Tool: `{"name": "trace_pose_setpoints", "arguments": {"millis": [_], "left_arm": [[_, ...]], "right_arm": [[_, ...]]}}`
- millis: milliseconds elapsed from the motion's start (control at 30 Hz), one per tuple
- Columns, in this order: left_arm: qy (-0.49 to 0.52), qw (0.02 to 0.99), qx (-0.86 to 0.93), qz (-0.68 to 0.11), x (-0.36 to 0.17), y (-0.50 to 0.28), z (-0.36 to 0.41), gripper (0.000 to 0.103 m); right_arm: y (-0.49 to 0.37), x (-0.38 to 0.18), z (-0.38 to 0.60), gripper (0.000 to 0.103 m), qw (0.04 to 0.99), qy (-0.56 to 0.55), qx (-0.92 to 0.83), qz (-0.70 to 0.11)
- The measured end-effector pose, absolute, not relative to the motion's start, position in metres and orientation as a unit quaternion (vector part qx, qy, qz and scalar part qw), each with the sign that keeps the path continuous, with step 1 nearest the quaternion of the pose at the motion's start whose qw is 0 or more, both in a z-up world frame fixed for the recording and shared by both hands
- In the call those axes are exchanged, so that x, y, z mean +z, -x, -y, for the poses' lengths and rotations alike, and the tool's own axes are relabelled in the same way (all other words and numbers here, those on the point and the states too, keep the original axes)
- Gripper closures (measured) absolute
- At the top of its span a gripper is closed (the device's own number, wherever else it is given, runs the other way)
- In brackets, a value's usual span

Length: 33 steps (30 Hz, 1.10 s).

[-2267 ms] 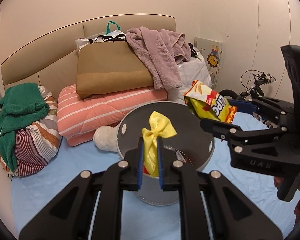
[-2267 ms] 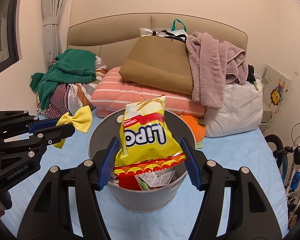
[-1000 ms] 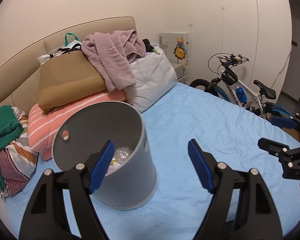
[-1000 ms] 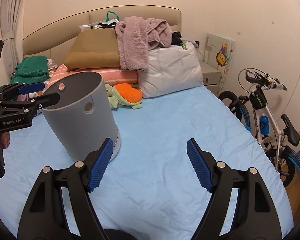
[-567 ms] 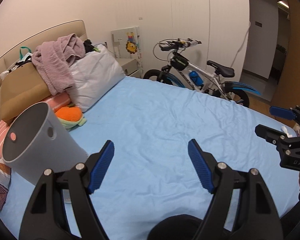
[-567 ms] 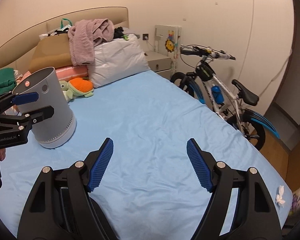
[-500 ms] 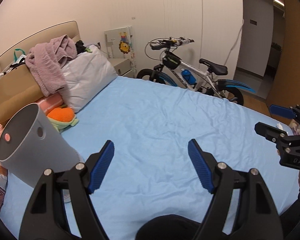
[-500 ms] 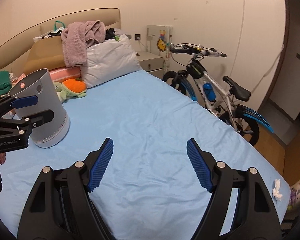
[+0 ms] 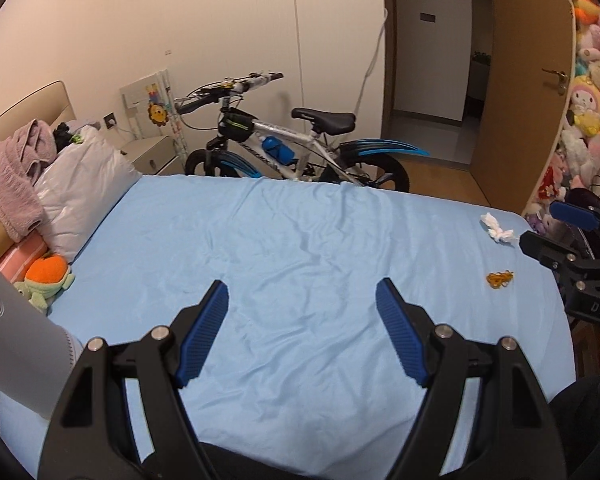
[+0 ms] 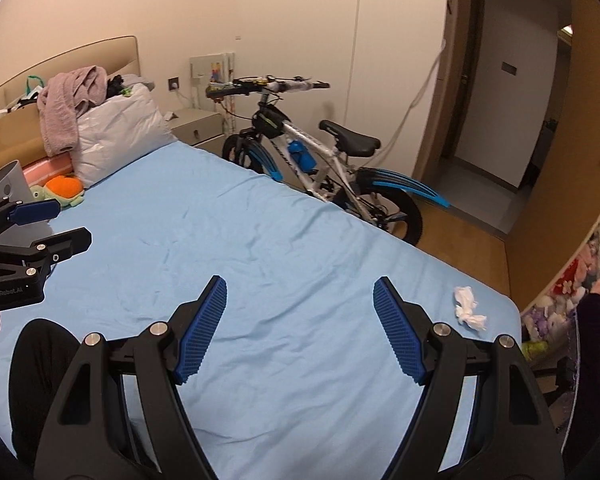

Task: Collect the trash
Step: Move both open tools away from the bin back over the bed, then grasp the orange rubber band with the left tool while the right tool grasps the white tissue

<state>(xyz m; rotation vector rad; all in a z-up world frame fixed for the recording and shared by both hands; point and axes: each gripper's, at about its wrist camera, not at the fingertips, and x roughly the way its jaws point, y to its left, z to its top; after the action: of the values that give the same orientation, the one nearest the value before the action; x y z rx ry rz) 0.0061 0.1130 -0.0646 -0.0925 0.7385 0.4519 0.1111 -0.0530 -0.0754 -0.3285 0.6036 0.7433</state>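
At the far left a grey cylindrical plastic waste bin (image 9: 8,344) stood on the pale blue bedsheet (image 9: 292,240). The left gripper (image 9: 302,332) hovered over bare sheet, its blue-padded fingers (image 9: 204,332) spread wide and holding nothing. The right gripper (image 10: 300,330) was likewise agape and empty. Near the bed's right corner lay a crumpled white tissue (image 10: 469,307), with a small orange-brown scrap (image 9: 499,279) just beside it. The tissue looked feather-light, soft and springy; it would likely crush flat, so pinching its bunched middle seemed safest. What the scrap was made of could not be told.
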Motion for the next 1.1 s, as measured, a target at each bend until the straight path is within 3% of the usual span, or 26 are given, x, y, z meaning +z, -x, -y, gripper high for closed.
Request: {"name": "trace_pose_setpoints", "arguments": {"millis": [500, 1100], "left_arm": [[-0.004, 0.916, 0.112, -0.385, -0.099, -0.105, 0.007, 0.025], [-0.013, 0.899, 0.022, -0.437, -0.179, -0.206, 0.099, 0.025]], "right_arm": [[-0.174, -0.105, 0.210, 0.030, 0.911, 0.120, 0.243, -0.311], [-0.267, -0.172, 0.274, 0.030, 0.908, 0.109, 0.199, -0.352]]}}
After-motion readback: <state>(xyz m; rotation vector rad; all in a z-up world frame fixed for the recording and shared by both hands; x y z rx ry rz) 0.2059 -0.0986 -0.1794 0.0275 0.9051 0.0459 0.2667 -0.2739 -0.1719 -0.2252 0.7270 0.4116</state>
